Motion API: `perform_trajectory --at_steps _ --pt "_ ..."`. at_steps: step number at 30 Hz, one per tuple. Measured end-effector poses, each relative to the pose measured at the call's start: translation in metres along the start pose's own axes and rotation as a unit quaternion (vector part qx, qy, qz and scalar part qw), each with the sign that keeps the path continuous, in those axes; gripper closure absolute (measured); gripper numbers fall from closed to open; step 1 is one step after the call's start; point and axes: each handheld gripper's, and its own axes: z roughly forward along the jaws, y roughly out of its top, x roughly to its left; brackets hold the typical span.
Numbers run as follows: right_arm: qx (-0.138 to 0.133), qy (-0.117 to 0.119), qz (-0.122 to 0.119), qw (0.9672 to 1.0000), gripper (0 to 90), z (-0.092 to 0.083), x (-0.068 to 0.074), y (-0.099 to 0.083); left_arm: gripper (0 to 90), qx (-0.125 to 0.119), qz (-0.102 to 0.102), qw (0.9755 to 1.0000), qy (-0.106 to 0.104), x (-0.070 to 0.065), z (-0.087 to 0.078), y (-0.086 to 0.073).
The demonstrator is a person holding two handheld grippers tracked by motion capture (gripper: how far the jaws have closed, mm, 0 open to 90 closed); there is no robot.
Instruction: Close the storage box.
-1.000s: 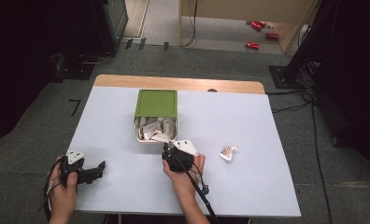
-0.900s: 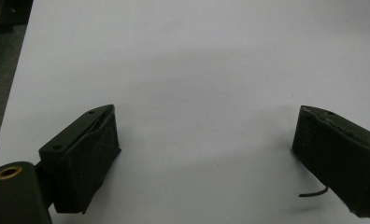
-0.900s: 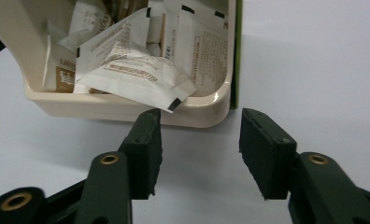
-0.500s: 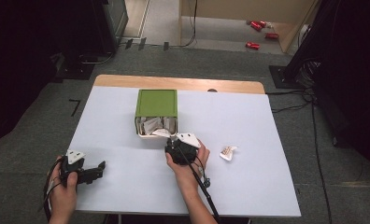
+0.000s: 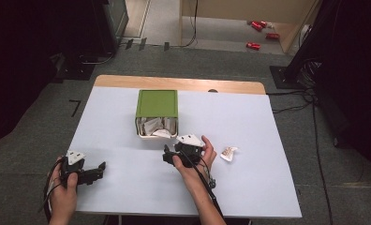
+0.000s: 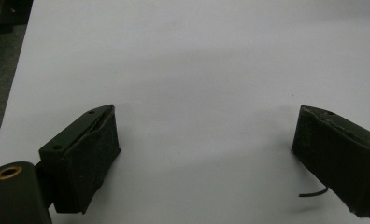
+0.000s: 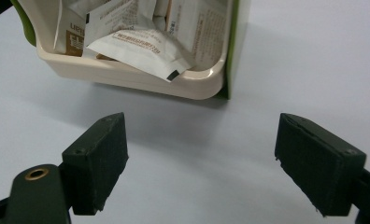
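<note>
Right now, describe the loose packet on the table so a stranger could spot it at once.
Start at the white table and find the green box near its middle. Go toward the person to the right tool; the packet lies past its hand, alone. It is small, crumpled and white, outside the box, unlike the rest.

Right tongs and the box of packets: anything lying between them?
Nothing. In the right gripper view, bare white table runs from the open right tongs to the box rim.

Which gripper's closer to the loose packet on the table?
Right. The right gripper sits just left of the packet; the left gripper is far off at the table's near-left corner.
</note>
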Motion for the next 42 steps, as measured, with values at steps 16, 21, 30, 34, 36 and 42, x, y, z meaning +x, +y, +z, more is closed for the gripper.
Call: perform_trajectory --at_steps 16,21,30,34,36,42 --pt "-0.034 0.010 -0.004 0.9994 17.1 -0.054 -0.035 0.006 7.7 0.000 0.001 1.0000 0.001 0.000 0.000 0.000" --pt "-0.045 0.002 -0.002 0.9990 17.1 -0.068 -0.051 0.006 7.7 0.000 0.001 1.0000 0.001 0.000 0.000 0.000" --pt "-0.052 -0.026 0.002 0.9983 17.1 -0.090 -0.081 0.001 7.7 0.000 0.001 1.0000 0.001 0.000 0.000 0.000" --pt "-0.056 -0.035 0.010 0.9978 17.1 -0.097 -0.094 -0.001 7.7 -0.001 0.001 1.0000 0.001 0.000 0.000 0.000" --pt "-0.058 -0.040 0.014 0.9975 17.1 -0.101 -0.101 -0.003 7.7 0.000 0.001 1.0000 0.001 0.000 0.000 0.000" --pt "-0.064 -0.065 0.019 0.9957 17.6 -0.111 -0.120 -0.010 7.7 0.000 0.001 1.0000 0.001 0.000 0.000 0.000"
